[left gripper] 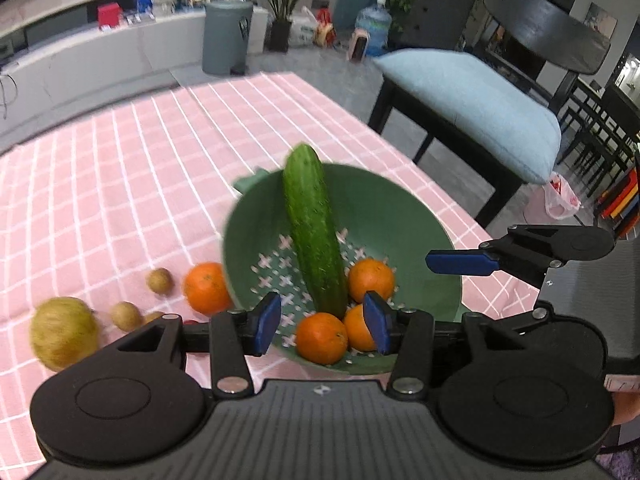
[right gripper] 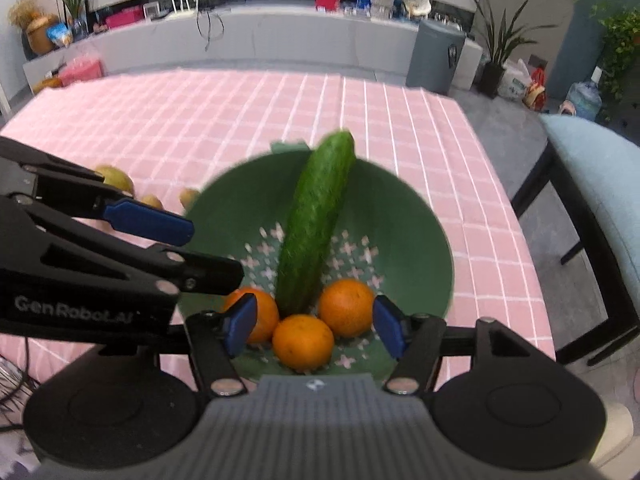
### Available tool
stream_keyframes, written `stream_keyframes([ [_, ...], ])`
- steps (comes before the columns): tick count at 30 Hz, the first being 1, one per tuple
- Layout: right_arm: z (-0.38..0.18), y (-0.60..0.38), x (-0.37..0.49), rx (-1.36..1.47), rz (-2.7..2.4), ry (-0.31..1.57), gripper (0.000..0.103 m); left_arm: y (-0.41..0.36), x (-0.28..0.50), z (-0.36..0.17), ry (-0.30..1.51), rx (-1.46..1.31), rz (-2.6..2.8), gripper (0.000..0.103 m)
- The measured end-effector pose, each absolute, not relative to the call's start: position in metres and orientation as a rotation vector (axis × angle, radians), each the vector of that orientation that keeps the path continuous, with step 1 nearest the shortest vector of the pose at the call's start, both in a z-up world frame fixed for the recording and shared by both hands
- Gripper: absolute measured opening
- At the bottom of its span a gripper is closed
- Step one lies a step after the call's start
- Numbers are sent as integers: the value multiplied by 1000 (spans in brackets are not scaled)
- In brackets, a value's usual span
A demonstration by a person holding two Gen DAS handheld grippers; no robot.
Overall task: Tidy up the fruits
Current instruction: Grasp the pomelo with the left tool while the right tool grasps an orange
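1. Nearest the left wrist camera, the left gripper (left gripper: 322,328) stands with its blue pads apart and nothing pressed between them; an orange (left gripper: 321,338) lies in the gap beyond the tips, and a second orange (left gripper: 357,328) sits partly behind the right pad.
2. Seen from its own camera, the right gripper (right gripper: 316,326) is likewise open and empty, hovering over three oranges; the middle orange (right gripper: 303,342) lies between its pads, not touched by them.
3. All of these sit in the green colander (right gripper: 404,216), together with a cucumber (right gripper: 316,220) that leans from the perforated bottom up over the far rim, its tip past the edge.
4. Both grippers hover over the near side of the colander, close beside each other; each shows in the other's view.
5. Outside the colander, on its left, lie another orange (left gripper: 206,288) touching or just beside the wall, small brownish fruits (left gripper: 159,280), and a larger yellow-green fruit (left gripper: 64,334).
6. Beyond the colander, the pink checked tablecloth (right gripper: 240,120) is bare to its far edge.
7. To the right, the table edge is near the colander, with a dark chair and blue cushion (left gripper: 472,104) just past it.
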State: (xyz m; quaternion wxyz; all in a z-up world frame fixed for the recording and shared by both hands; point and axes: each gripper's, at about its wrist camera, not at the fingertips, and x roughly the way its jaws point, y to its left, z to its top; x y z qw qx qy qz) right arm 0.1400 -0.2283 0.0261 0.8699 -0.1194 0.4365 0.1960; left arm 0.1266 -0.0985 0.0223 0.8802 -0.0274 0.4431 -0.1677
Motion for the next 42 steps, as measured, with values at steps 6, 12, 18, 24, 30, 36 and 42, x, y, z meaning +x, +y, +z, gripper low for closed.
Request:
stream_keyframes([
  [6, 42, -205, 133, -235, 466, 824, 62, -65, 112, 39, 859, -42, -263, 56],
  [12, 49, -172, 139, -231, 524, 791, 62, -18, 104, 42, 831, -23, -121, 56],
  [18, 49, -134, 146, -300, 599, 758, 62, 32, 102, 34, 835, -88, -31, 56],
  [24, 40, -100, 159, -434, 660, 745, 58, 60, 99, 16, 857, -133, 5, 60],
  [30, 17, -73, 183, -659, 718, 831, 50, 68, 106, -2, 881, -129, -1, 68],
  [36, -2, -60, 211, -841, 773, 941, 47, 64, 114, -18, 900, -89, -22, 73],
  [42, -22, -45, 222, -1016, 830, 1013, 46, 57, 122, -27, 910, -23, -26, 74],
])
